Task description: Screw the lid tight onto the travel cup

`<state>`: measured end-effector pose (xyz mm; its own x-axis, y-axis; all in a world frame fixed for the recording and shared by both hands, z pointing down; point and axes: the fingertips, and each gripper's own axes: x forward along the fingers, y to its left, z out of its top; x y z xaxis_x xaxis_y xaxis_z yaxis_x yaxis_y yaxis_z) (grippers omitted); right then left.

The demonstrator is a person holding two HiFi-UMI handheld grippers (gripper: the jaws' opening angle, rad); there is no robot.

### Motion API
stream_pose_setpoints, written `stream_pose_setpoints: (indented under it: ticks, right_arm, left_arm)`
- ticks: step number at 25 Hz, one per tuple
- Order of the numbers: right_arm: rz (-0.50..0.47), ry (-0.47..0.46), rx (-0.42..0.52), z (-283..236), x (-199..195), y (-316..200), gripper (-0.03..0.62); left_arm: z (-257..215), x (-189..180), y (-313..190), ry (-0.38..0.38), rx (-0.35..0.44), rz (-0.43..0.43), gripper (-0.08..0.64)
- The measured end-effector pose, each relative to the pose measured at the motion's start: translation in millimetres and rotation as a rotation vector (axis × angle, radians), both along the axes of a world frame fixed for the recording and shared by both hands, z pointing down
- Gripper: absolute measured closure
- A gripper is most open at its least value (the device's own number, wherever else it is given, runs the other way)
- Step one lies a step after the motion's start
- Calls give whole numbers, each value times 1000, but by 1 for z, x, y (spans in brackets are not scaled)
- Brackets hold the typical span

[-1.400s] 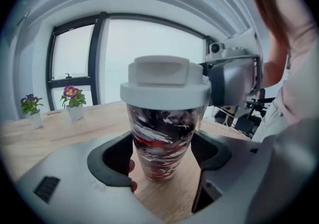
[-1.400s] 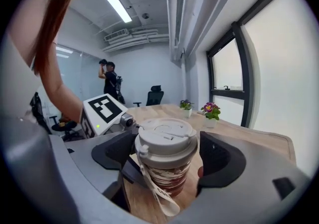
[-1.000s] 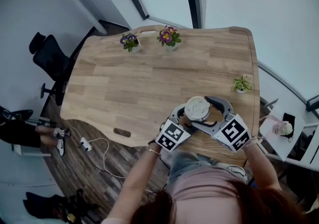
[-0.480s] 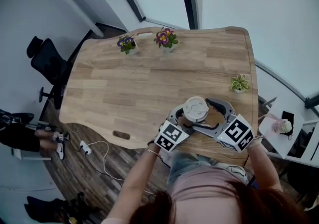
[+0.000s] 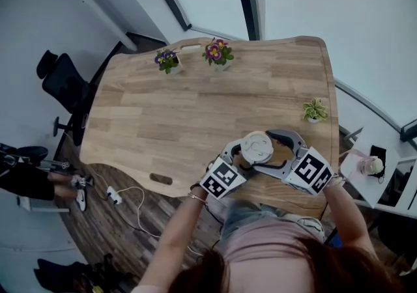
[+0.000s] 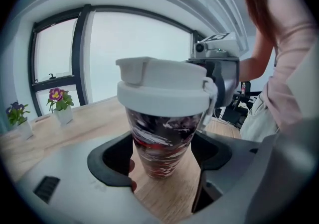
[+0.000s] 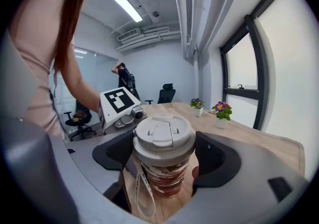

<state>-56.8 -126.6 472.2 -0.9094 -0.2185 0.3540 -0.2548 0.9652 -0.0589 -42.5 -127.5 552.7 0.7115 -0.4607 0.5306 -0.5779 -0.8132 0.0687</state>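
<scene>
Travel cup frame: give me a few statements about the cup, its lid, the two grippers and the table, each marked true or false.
1. The white plastic lid sits on top of the red-and-black patterned travel cup. True.
2. The cup lies on its side on the wooden table. False: it stands upright on the table.
3. The left gripper has its jaws closed on the cup's body, below the lid. True.
4. The right gripper hangs empty, away from the cup. False: its jaws clamp the lid from both sides.
5. A small green potted plant stands near the table's right edge. True.
</scene>
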Motion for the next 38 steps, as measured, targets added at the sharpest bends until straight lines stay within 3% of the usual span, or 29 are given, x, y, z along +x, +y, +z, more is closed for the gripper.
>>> stream_pose_setpoints:
  ticks: [5, 7, 20, 23, 28, 31, 33, 38]
  right_arm:
    - [282, -37, 26, -1, 2, -11, 212]
    - [311, -46, 22, -1, 2, -10, 212]
    - [-70, 51, -9, 5, 1, 9, 211]
    - [-17, 34, 3, 3, 0, 6, 212]
    - [202, -18, 23, 2, 2, -5, 212]
    - [281, -28, 21, 3, 3, -9, 212]
    - [261, -22, 3, 4, 2, -6, 212]
    - [104, 17, -9, -2, 5, 5, 210]
  left_arm:
    - [-1, 1, -12, 15, 19, -179, 204]
    - [-1, 0, -11, 29, 28, -194, 204]
    - [1, 4, 8, -26, -18, 76, 204]
    - [0, 4, 6, -19, -11, 35, 204]
    - [-1, 3, -4, 14, 18, -112, 204]
    - [-1, 3, -8, 28, 28, -175, 204]
    - [0, 2, -8, 32, 27, -160, 204]
    - [1, -2, 0, 14, 11, -23, 204]
